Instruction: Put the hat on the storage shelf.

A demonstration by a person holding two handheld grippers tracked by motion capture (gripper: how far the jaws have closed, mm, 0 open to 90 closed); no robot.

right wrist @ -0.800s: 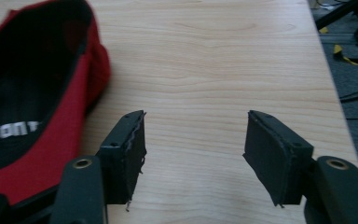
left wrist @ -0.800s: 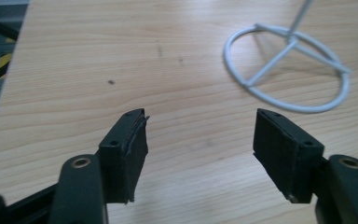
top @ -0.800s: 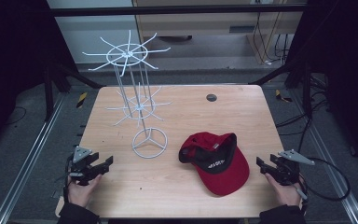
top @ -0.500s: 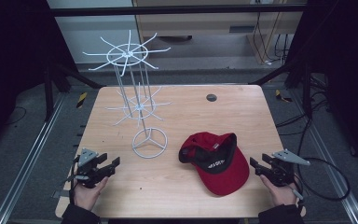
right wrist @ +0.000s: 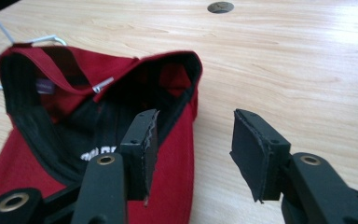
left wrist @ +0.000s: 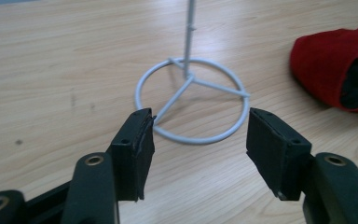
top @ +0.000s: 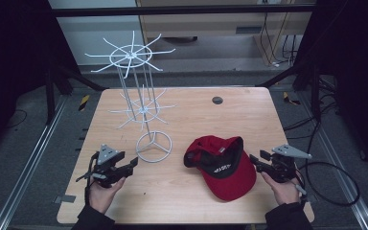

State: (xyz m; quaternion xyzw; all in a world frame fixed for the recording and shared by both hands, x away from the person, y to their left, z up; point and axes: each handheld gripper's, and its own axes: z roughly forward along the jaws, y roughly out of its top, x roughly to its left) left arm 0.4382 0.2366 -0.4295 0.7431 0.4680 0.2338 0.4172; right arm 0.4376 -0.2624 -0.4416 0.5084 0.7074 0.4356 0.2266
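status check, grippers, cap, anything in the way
Left gripper open, empty, facing the rack base. Right gripper open, empty, at the red cap brim edge. Cap upside down on the table. Nothing between right gripper and cap.

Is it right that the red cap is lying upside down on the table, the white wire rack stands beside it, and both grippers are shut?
Not quite: the grippers are open, not shut. The left gripper view shows its jaws spread in front of the wire rack base, and the right gripper view shows its jaws apart by the red cap. The rest holds: the cap lies upside down on the table beside the rack.
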